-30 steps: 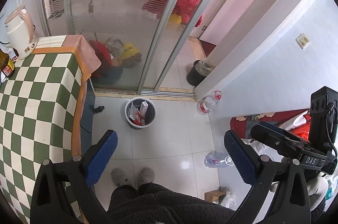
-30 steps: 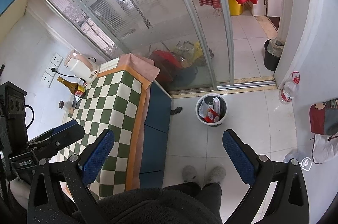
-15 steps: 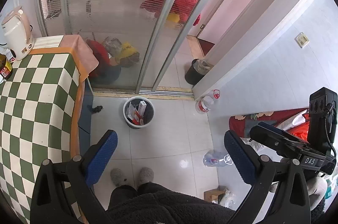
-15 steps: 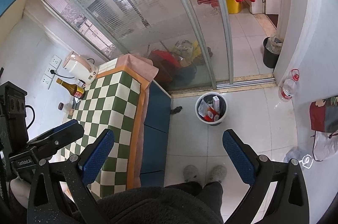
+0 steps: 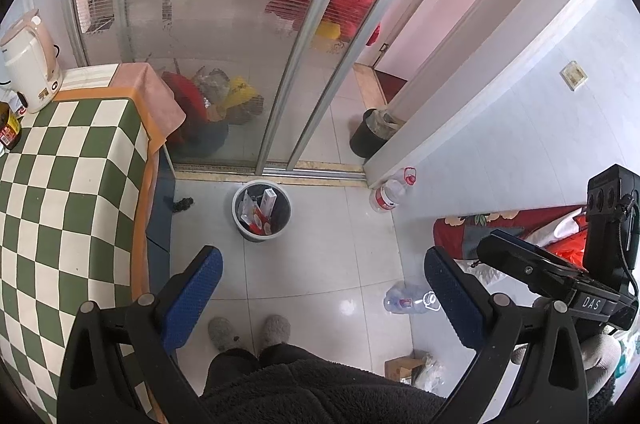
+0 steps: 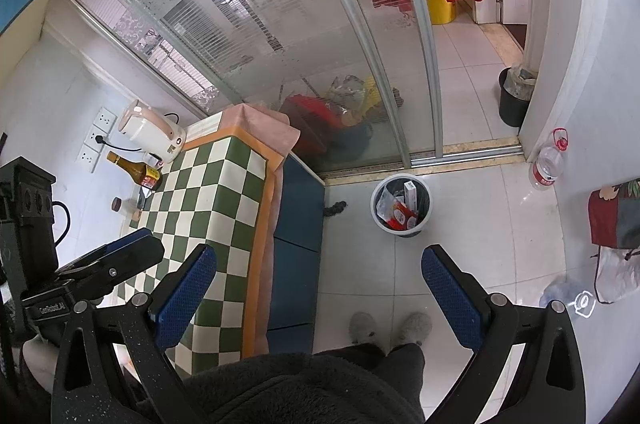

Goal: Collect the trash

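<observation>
Trash: a crushed clear plastic bottle [image 5: 408, 300] lies on its side on the white tiled floor [image 5: 320, 264], near the right-hand blue pad of the left tongs [image 5: 322, 288] and not touching it. In the right wrist view the same bottle [image 6: 564, 294] lies at the far right, well outside the right tongs [image 6: 320, 288]. Both tongs are held above the floor with their jaws spread wide and nothing between them. A round grey waste bin [image 5: 262, 209], filled with cartons and wrappers, stands on the floor ahead of both tongs, near the sliding glass door [image 5: 224, 35]. A small brown cardboard piece [image 5: 402, 368] lies on the floor near the person's grey slippers [image 5: 248, 332]. The table with a green-and-white chequered cloth [image 5: 60, 207] stands at the left.
</observation>
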### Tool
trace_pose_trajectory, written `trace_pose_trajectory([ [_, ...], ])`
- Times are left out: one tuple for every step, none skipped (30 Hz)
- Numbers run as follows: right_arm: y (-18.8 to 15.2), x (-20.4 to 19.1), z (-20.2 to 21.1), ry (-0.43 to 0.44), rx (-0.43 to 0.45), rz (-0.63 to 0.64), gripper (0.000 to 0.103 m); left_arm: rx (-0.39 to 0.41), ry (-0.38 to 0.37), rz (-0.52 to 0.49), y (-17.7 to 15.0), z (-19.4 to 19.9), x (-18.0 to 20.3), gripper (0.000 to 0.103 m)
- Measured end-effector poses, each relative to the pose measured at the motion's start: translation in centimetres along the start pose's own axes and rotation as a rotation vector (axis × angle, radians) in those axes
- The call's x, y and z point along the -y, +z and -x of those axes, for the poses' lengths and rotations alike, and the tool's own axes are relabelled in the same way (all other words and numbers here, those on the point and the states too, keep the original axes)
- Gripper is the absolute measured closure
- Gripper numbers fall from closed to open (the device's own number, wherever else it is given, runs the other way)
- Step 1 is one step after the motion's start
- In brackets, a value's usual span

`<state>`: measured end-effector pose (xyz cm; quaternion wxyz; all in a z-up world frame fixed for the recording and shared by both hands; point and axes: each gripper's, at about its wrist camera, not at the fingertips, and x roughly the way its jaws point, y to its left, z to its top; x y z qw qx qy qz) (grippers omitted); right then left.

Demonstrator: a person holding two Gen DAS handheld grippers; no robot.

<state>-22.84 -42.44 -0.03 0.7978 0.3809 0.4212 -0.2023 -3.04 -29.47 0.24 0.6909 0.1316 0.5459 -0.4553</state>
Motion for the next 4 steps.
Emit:
trace_pose_trajectory([
  [-0.01, -0.02, -0.03, 0.000, 0.000, 0.000, 0.000, 0.002, 0.001, 0.000, -0.01, -0.02, -0.03, 0.000],
  [0.00, 0.00, 0.01, 0.000, 0.000, 0.000, 0.000, 0.001, 0.001, 0.000, 0.01, -0.06, 0.00, 0.000],
  [-0.01, -0.01, 0.01, 0.000, 0.000, 0.000, 0.000, 0.001, 0.001, -0.001, 0.01, -0.07, 0.00, 0.000],
  [-0.03, -0.03, -0.02, 0.000, 0.001, 0.000, 0.000, 0.000, -0.001, -0.002, -0.02, -0.06, -0.02, 0.000],
])
